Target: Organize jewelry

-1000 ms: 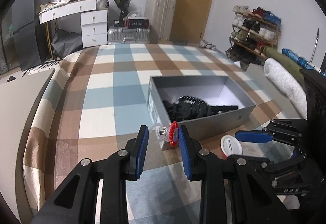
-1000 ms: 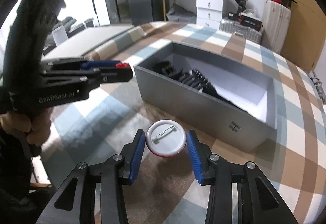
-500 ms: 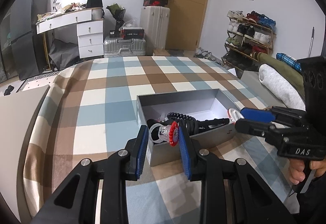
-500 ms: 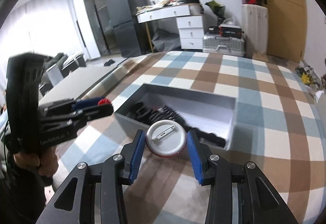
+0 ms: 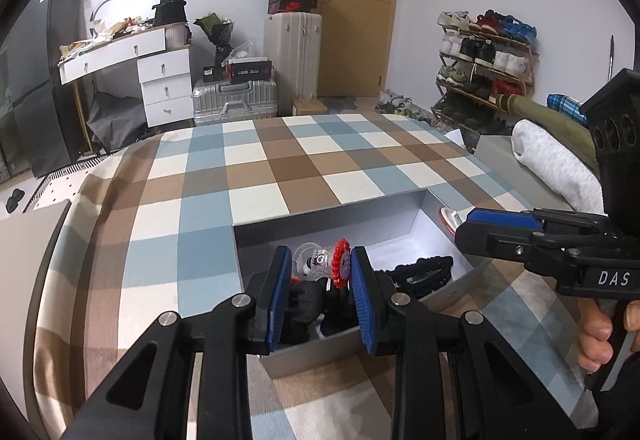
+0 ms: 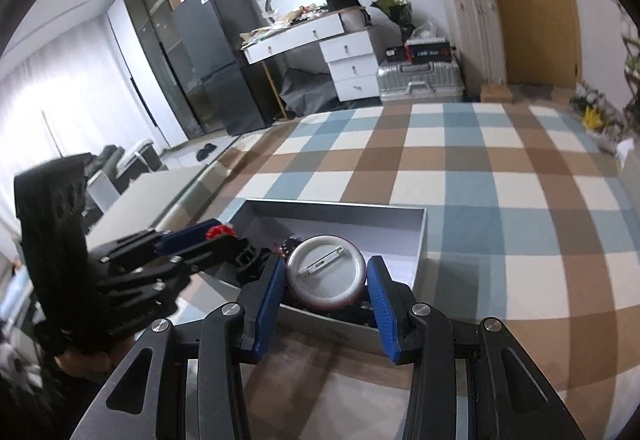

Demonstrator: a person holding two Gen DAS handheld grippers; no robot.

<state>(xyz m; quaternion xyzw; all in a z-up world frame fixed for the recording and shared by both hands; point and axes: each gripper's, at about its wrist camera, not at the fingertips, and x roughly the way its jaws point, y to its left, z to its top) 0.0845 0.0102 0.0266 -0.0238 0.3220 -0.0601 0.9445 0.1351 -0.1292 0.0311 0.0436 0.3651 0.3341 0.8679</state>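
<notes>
The box (image 5: 404,208), grey and lidless, sits on a bed with a checked cover (image 5: 256,176) of blue, brown and white squares. Black jewellery (image 5: 420,270), beaded and corded, lies heaped in its near part; the white floor of the far part is bare.

The left tongs (image 5: 318,266) are clamped on a small trinket (image 5: 326,262), a clear piece with a red toothed disc pressed against the right pad. In the left wrist view they hang over the box's near left corner, above the black heap.

The right tongs (image 6: 326,274) are clamped on a round badge (image 6: 326,272), its silver back and pin facing the camera, a red edge showing at the bottom. In the right wrist view the badge hangs over the box's near wall. In the left wrist view the same tongs (image 5: 466,226) reach in from the right at the box's right rim, with a hand (image 5: 600,332) on the grip below.

Behind the bed stand a white desk (image 5: 132,58), two suitcases (image 5: 294,52), a door (image 5: 354,0) and a shoe rack (image 5: 484,60).
</notes>
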